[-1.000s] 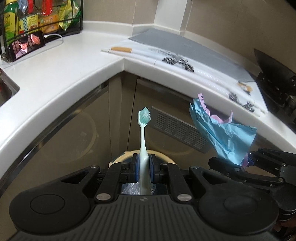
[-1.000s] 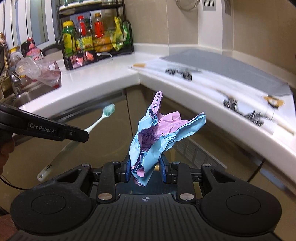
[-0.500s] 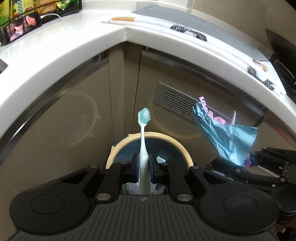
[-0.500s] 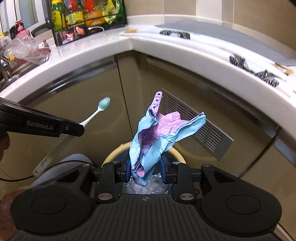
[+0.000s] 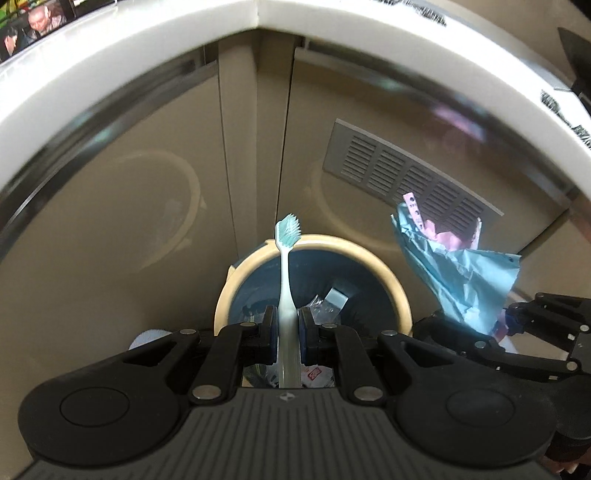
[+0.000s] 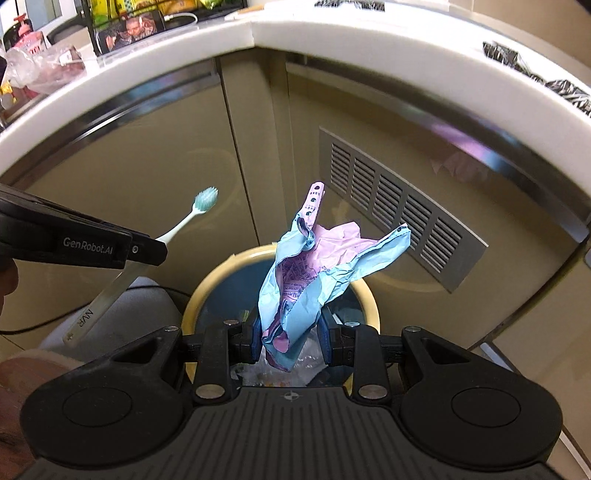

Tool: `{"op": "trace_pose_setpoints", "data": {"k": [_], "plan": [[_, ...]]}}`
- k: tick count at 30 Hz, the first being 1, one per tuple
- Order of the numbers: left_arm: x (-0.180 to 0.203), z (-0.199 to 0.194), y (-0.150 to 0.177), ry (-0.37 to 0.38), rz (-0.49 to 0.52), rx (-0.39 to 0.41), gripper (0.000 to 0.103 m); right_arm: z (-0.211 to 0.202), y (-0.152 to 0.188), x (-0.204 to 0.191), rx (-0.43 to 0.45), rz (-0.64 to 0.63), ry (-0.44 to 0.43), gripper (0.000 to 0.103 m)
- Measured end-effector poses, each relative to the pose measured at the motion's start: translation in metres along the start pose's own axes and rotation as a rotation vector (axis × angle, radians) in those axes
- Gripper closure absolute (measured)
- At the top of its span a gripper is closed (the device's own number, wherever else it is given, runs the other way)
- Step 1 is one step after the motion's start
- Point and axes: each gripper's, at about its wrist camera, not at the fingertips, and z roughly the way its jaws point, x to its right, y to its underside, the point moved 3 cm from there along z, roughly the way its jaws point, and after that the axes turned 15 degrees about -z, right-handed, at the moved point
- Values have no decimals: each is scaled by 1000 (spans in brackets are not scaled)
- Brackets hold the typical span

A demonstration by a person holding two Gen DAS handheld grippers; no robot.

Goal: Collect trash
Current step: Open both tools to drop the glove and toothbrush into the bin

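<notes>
My left gripper (image 5: 287,334) is shut on a pale toothbrush (image 5: 287,291) with teal bristles, held upright over a round bin. The bin (image 5: 400,295) has a cream rim, a dark blue inside and wrappers at its bottom. My right gripper (image 6: 290,338) is shut on a crumpled blue and pink paper (image 6: 314,273), which hangs above the same bin (image 6: 371,302). In the left wrist view the paper (image 5: 461,273) and the right gripper (image 5: 491,328) show at the right. The right wrist view shows the left gripper (image 6: 147,251) with the toothbrush (image 6: 181,229) at the left.
Beige cabinet doors (image 5: 129,221) stand behind the bin, one with a grey vent grille (image 6: 399,206). A white counter edge (image 6: 258,33) curves overhead, with a rack of bottles and a phone (image 6: 133,31) on it. A white rounded object (image 6: 122,317) sits left of the bin.
Both grippers have come down from counter height with their loads. The counter has slid to the top of the views and the bin has come into full view beneath them.
</notes>
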Motion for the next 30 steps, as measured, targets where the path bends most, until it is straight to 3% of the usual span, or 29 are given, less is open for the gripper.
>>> {"op": "trace_pose_setpoints", "data": {"k": [16,28,30], "plan": [[2,42,5,-39,27,-89,92,39,2,1,-90,-21,-14,71],[-3,109,12,-128,68,-197,91,99,4,2,-196,-68,-18,70],[-5,118,13,-144,70,-208,91,108,5,3,-209,-65,-10,66]]}}
